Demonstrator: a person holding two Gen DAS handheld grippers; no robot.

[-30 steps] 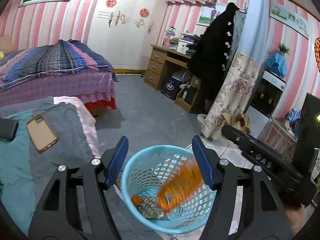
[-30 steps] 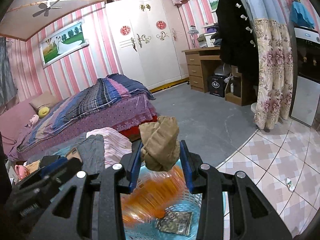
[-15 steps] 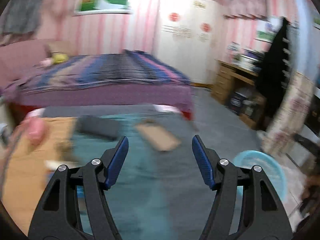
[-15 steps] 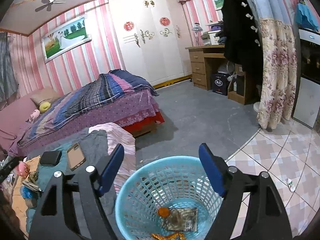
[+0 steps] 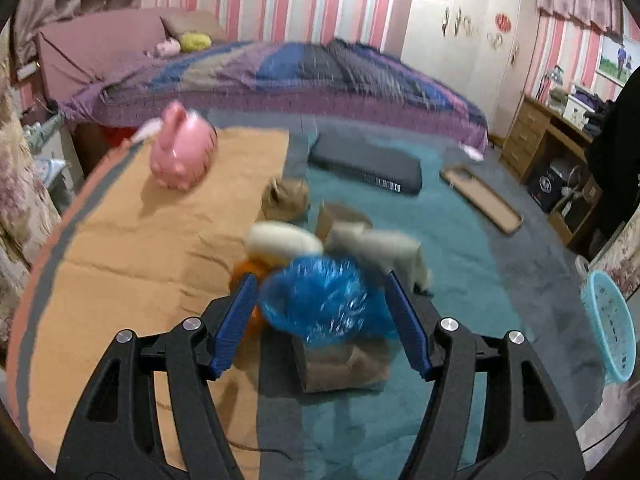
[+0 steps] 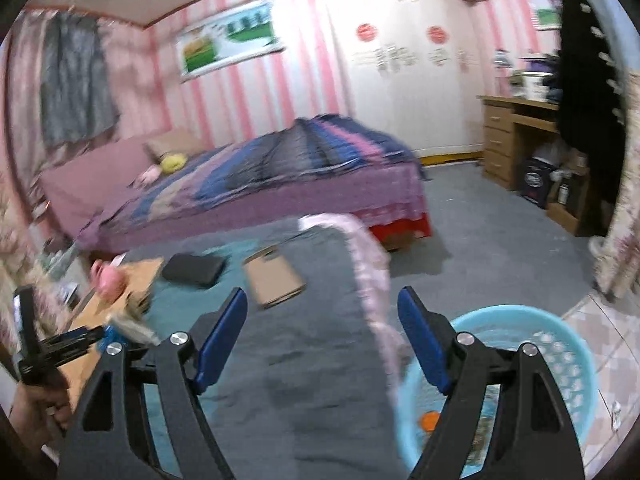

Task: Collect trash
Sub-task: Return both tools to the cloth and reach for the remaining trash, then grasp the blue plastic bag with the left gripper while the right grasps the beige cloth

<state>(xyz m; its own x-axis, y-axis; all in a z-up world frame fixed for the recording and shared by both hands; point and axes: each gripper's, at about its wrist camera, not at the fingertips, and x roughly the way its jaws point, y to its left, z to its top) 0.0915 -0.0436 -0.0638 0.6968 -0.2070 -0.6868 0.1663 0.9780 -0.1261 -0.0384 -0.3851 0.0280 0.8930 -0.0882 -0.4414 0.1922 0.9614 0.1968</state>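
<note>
My left gripper (image 5: 322, 328) is open over a pile of trash on the cloth-covered table: a crumpled blue plastic bag (image 5: 326, 300) sits between its fingers, with an orange scrap (image 5: 250, 276), a white piece (image 5: 282, 238), a cardboard tube (image 5: 344, 364) and crumpled brown paper (image 5: 288, 198) around it. My right gripper (image 6: 322, 340) is open and empty above the grey cloth. The light blue trash basket (image 6: 556, 344) stands on the floor at the lower right, holding an orange cap (image 6: 428, 422) and a wrapper. The basket also shows at the right edge of the left wrist view (image 5: 612, 332).
A pink piggy bank (image 5: 182, 152), a black case (image 5: 366, 164) and a phone in a tan cover (image 5: 482, 198) lie on the table. A bed (image 6: 256, 184) stands behind, a wooden desk (image 6: 516, 136) and hanging clothes to the right.
The bottle and the brown wad dropped into the basket. My left gripper swung from the basket to the table's trash pile. My right gripper opened, then turned left toward the table.
</note>
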